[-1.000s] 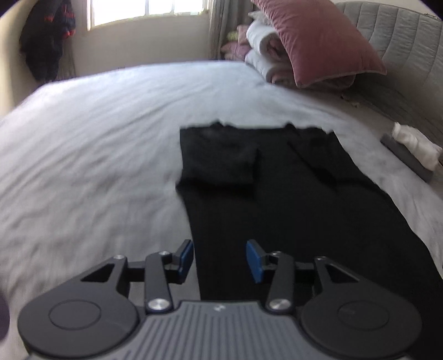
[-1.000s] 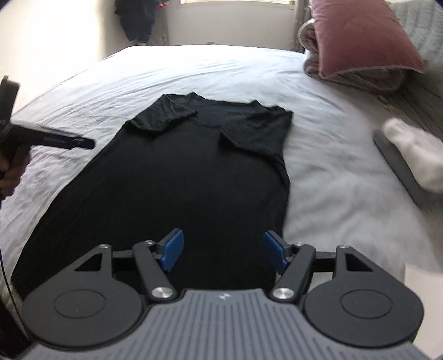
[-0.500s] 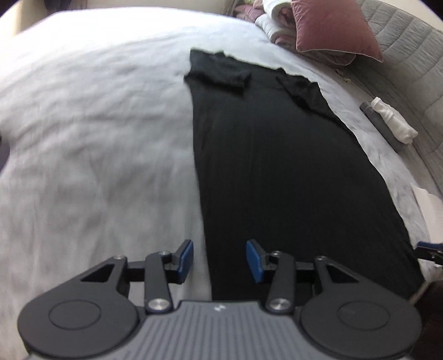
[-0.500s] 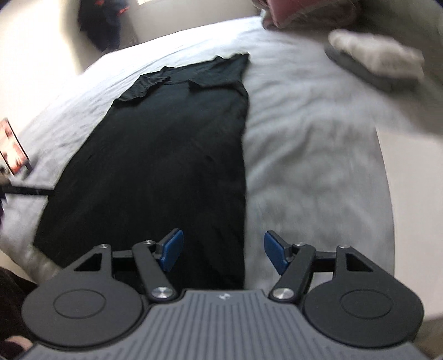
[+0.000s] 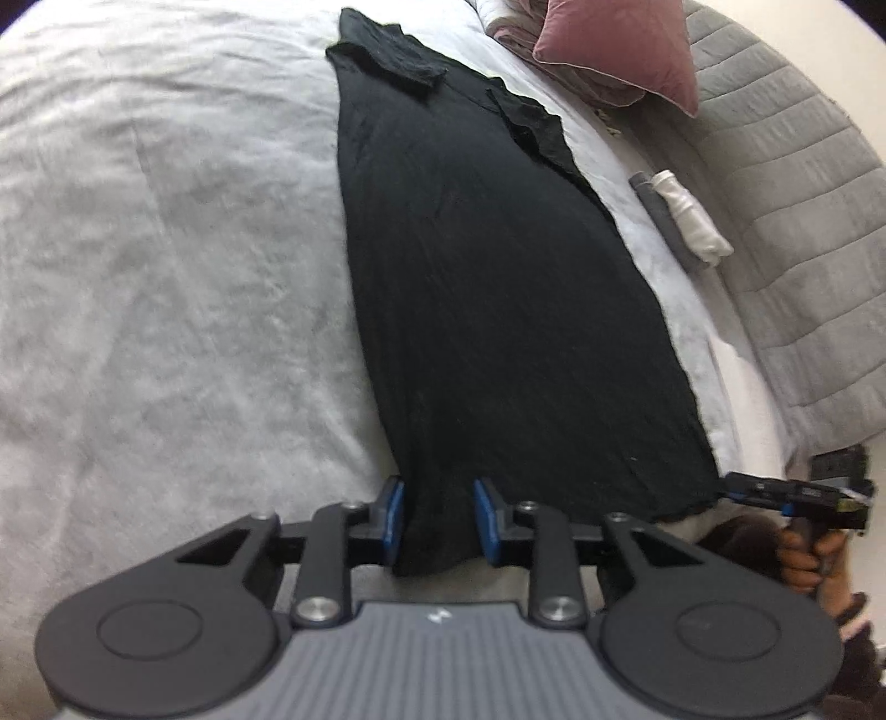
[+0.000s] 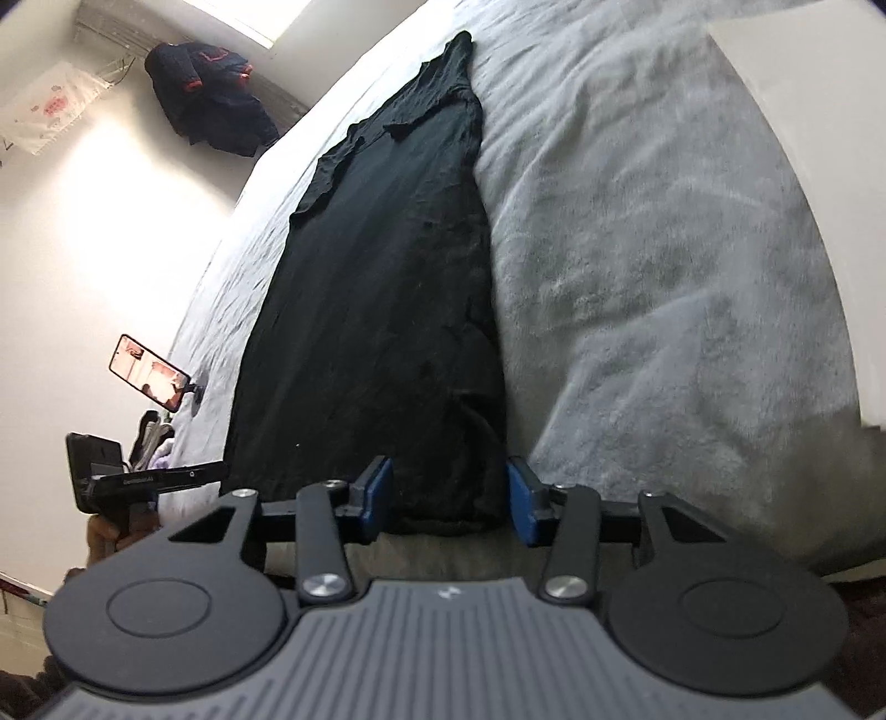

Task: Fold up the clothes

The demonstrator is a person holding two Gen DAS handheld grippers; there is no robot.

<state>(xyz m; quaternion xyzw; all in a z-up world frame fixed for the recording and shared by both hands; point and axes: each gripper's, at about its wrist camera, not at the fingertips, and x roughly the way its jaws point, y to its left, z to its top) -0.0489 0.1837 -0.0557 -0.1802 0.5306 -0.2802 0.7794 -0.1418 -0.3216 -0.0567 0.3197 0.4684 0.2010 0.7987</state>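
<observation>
A long black garment lies flat on the pale grey bed, sleeves folded in at the far end. My left gripper is open at the near edge, its blue pads on either side of the hem's left corner. My right gripper is open too, and the right corner of the black garment lies between its pads. In the left wrist view the right gripper shows side-on at the hem, held by a hand.
A pink pillow and a grey quilted headboard lie far right. A white rolled cloth rests on a grey strip beside the garment. A phone on a stand and a hanging dark jacket are on the left.
Both grippers have dropped from above the garment to its near hem, one at each corner. Their fingers have narrowed around the cloth.
</observation>
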